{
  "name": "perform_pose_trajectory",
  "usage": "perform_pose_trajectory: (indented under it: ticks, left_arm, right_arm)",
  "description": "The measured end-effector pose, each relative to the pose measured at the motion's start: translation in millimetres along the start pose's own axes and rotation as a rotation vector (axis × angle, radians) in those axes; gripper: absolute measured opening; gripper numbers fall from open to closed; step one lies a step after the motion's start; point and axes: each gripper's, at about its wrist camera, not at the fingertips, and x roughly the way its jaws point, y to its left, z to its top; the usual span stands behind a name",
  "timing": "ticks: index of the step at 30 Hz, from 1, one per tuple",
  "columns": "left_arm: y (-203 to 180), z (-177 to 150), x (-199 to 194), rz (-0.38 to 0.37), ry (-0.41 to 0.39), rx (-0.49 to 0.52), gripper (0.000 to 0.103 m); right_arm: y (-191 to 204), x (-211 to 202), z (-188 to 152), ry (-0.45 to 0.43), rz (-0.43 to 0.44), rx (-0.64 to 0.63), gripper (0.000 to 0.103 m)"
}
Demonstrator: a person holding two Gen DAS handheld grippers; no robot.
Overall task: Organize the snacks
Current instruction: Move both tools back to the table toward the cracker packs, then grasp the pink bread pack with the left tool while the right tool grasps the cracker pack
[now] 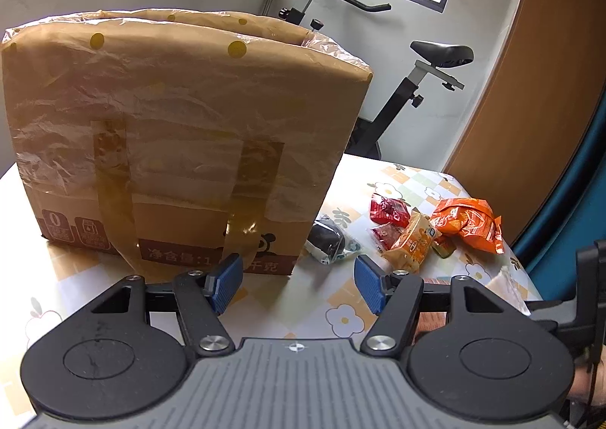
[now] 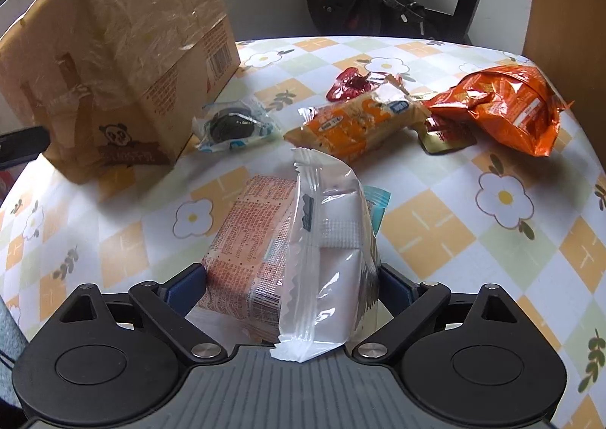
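Biggest risk imo: the right gripper [image 2: 291, 277] has its fingers around two snacks, a clear-white plastic packet [image 2: 325, 239] and an orange printed packet [image 2: 250, 243]; whether they're clamped, can't tell. Slick film could slide. It's pitched steeply down. The left gripper [image 1: 297, 283], fingers apart and empty, hovers near the tall taped cardboard box [image 1: 181, 133] on the floral-checked surface [image 2: 435, 224].

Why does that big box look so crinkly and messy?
The cardboard box is wrapped in wrinkled clear plastic and patched with strips of brown tape, so it looks worn. It stands upright on the table. The orange snack bag nearby is crumpled too.
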Motion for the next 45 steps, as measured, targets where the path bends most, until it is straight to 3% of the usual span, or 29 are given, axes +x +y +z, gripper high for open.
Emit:
perform_pose_trajectory:
  ticks: [7, 14, 18, 22, 26, 31, 36, 42, 45]
  left_arm:
    - [-1.0, -0.8, 5.0, 0.014, 0.02, 0.002, 0.067]
    - [-6.2, -0.8, 10.5, 0.018, 0.032, 0.007, 0.067]
    - [-12.0, -2.0, 14.3, 0.004, 0.041, 0.02, 0.067]
    - [-16.1, -2.2, 15.6, -0.003, 0.046, 0.03, 0.067]
    - [-16.5, -2.0, 18.2, -0.012, 0.061, 0.029, 0.068]
    - [-19.0, -2.0, 22.5, -0.009, 0.074, 0.026, 0.068]
    - [-21.8, -1.7, 29.2, -0.013, 0.088, 0.013, 0.068]
    - [-26.5, 0.4, 33.9, -0.004, 0.099, 0.022, 0.068]
    - [-30.0, 1.8, 37.5, -0.001, 0.105, 0.033, 0.068]
  right_arm:
    - [12.7, 18.1, 24.2, -0.014, 0.03, -0.056, 0.094]
    - [-0.5, -17.1, 23.3, -0.081, 0.041, -0.05, 0.097]
    - [-33.2, -32.8, 20.8, -0.114, -0.01, 0.012, 0.096]
    - [-61.9, -35.3, 15.7, -0.108, -0.092, 0.056, 0.088]
    - [-73.7, -35.4, 9.5, -0.106, -0.159, 0.037, 0.084]
    - [-61.5, -36.6, 1.1, -0.087, -0.086, -0.128, 0.091]
    - [-39.3, -21.7, 1.5, -0.079, -0.127, -0.323, 0.09]
    - [-45.7, 1.6, 21.7, -0.096, -0.019, -0.253, 0.08]
    - [-53.9, 14.2, 23.2, -0.092, -0.021, -0.177, 0.071]
